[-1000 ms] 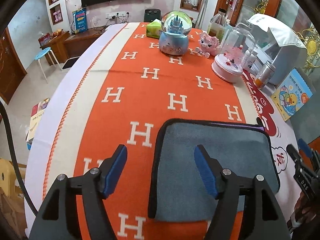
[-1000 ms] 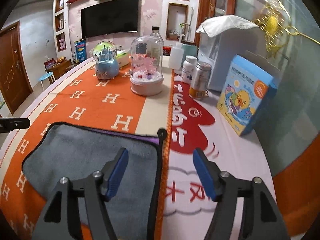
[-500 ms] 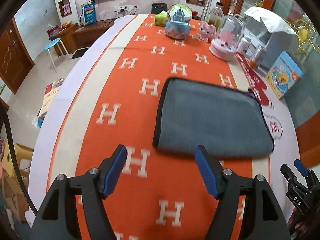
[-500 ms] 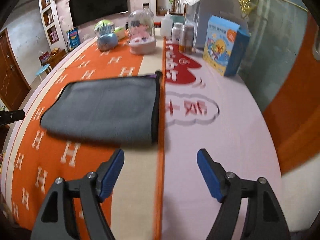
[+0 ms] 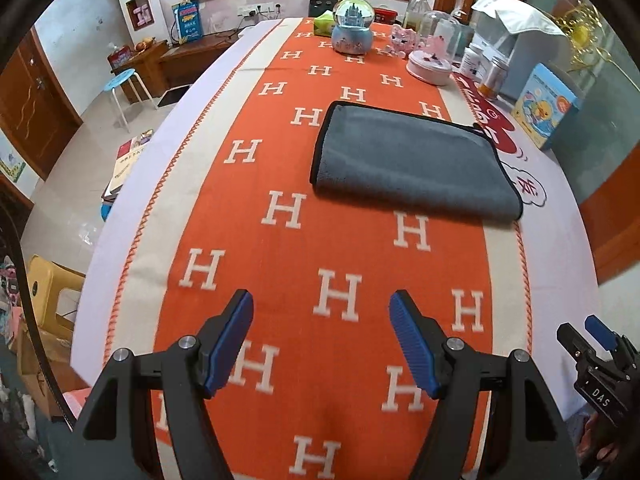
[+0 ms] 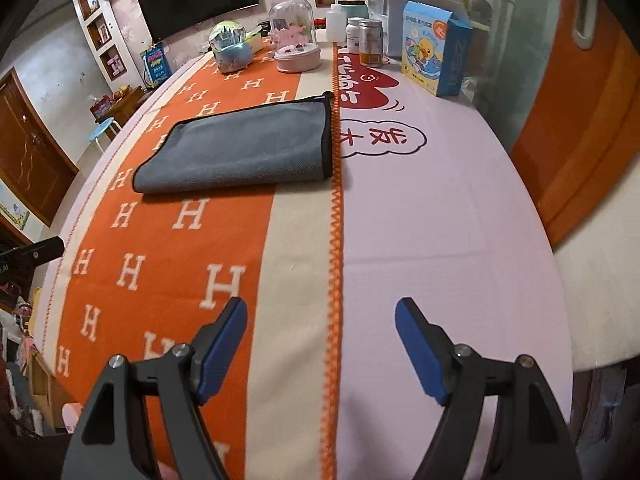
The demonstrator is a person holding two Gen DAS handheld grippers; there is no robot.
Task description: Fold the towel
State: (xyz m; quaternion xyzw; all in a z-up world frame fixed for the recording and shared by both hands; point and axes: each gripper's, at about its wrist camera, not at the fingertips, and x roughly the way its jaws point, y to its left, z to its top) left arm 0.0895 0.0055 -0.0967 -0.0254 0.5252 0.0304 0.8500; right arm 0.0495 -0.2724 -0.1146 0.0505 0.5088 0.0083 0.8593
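The right gripper (image 6: 320, 344) is hanging wide open above the tablecloth (image 6: 420, 220), well apart from the folded grey towel (image 6: 244, 148) lying ahead

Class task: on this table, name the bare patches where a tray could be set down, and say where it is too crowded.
Free: the orange H-pattern cloth between the folded grey towel and the open left gripper; also the pale pink cloth right of the towel, ahead of the open right gripper. Crowded: the far end, around the snow globe, pink dome and duck box.

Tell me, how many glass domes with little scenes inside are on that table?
2. A blue-based castle globe stands at the far end of the orange cloth; a pink-based dome stands to its right. More could hide behind them.
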